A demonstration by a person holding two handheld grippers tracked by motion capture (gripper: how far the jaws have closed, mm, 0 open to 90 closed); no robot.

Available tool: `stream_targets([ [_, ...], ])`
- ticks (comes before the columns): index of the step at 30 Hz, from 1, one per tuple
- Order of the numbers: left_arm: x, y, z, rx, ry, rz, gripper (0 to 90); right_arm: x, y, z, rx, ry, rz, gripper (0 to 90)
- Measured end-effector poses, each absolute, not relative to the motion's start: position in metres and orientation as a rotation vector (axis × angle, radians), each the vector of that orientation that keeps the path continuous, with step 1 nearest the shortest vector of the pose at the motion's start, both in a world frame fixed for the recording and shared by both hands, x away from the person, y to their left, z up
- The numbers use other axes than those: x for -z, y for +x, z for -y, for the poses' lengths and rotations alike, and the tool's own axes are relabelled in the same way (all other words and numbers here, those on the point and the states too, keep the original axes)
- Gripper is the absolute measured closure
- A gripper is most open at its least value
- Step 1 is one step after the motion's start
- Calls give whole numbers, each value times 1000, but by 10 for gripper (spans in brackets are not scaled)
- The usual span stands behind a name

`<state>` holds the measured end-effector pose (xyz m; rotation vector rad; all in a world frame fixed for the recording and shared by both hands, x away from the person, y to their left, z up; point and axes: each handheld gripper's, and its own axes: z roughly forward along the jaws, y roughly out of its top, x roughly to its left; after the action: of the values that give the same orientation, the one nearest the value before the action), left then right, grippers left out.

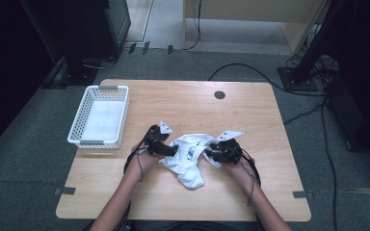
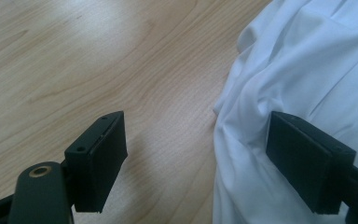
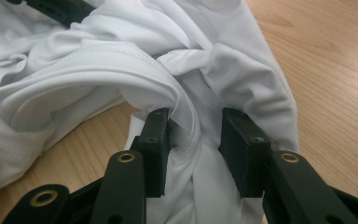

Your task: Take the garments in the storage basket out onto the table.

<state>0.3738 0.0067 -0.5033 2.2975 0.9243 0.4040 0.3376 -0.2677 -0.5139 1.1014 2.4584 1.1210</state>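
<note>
Gathering a crumpled white garment (image 1: pixel 189 159) seems to be the job here; it lies bunched near the middle-front of the table (image 1: pixel 250 110), between the two hands.

Right hand-held gripper (image 1: pixel 212 153) sits at the garment's right side. In the right gripper view (image 3: pixel 193 140) its jaws stand fairly narrow w/ a thick fold of cloth (image 3: pixel 121 74) bunched between them. The left pad touches the fabric; whether the right pad presses too I can't tell for sure, but it reads as a pinch on the fold, prob. to anchor that side so the cloth doesn't slide while the other hand works.

Left hand-held gripper (image 1: pixel 172 150) is at the garment's left edge. In the left gripper view (image 2: pixel 196 154) the jaws are wide apart: one pad over bare wood, the other resting against or just over the cloth's edge (image 2: pixel 279 93). Nothing is clamped. Wide stance makes sense, as it's lined up to straddle the hem before closing.

White mesh basket (image 1: pixel 100 115) stands well apart at the table's left, looks empty, likely where the garment ends up, though that's a guess.

Next move, imo: left jaws need to slide further onto the fabric so both pads bracket a fold, else they'd close on air or wood.
</note>
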Motion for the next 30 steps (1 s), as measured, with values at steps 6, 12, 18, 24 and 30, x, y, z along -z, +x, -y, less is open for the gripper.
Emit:
stream_targets([
  [6, 504, 365, -6, -400, 2299, -916, 206, 514, 344, 267, -1124, 1098, -2453, 623],
  [12, 503, 356, -4, -391, 2308, -900, 207, 515, 349, 265, -1125, 1085, -2445, 599],
  [18, 502, 347, 1, -351, 2328, -865, 207, 515, 352, 262, -1130, 1081, -2434, 562],
  [24, 496, 349, 1, -334, 2309, -853, 206, 512, 350, 261, -1131, 1074, -2440, 524],
  [30, 483, 353, 3, -334, 2289, -824, 206, 499, 342, 267, -1144, 1077, -2433, 520],
])
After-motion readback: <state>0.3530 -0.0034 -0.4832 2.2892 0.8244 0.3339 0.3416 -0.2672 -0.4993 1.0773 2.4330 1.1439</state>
